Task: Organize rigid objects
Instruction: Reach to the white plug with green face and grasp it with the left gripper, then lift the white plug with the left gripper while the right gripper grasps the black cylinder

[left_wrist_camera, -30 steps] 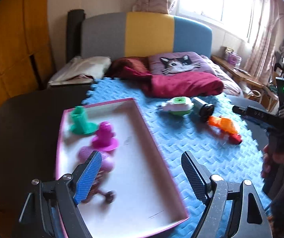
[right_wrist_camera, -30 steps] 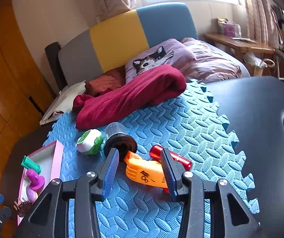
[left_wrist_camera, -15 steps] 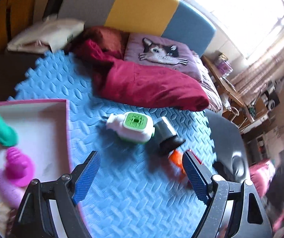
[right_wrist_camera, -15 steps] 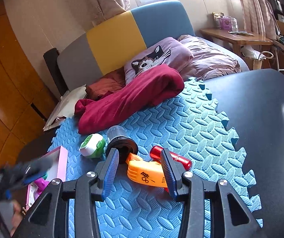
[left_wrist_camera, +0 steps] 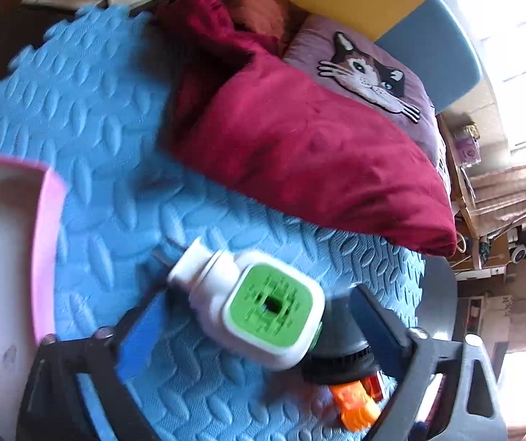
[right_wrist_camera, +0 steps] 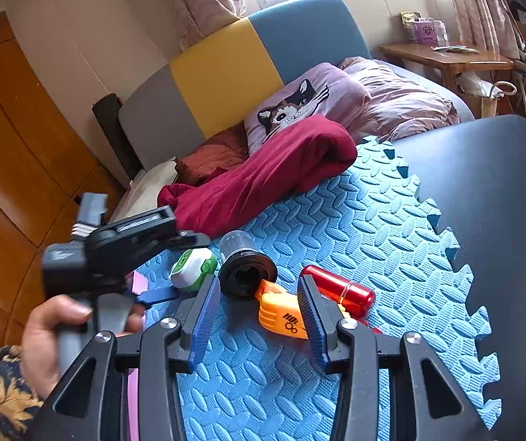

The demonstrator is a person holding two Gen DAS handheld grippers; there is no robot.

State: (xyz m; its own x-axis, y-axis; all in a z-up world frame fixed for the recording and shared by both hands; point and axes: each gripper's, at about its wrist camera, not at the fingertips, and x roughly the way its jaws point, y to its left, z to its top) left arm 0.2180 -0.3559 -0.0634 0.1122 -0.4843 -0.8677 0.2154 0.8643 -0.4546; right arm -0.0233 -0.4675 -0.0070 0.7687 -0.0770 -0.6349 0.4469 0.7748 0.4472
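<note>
Item: white-and-green plug-in device (left_wrist_camera: 263, 305), lying on blue foam mat (left_wrist_camera: 108, 117), touching black-capped jar (right_wrist_camera: 244, 270). Left gripper (left_wrist_camera: 259, 327): jaws open, straddling it. Right gripper (right_wrist_camera: 259, 316): jaws open around orange toy (right_wrist_camera: 281, 316). Risk: closing jaws likely nudge jar, device slipping sideways.

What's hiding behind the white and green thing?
Behind the white and green gadget sits a black round cap piece, partly covered by it. An orange toy pokes out beyond. The rest of both is hidden in the left view.
</note>
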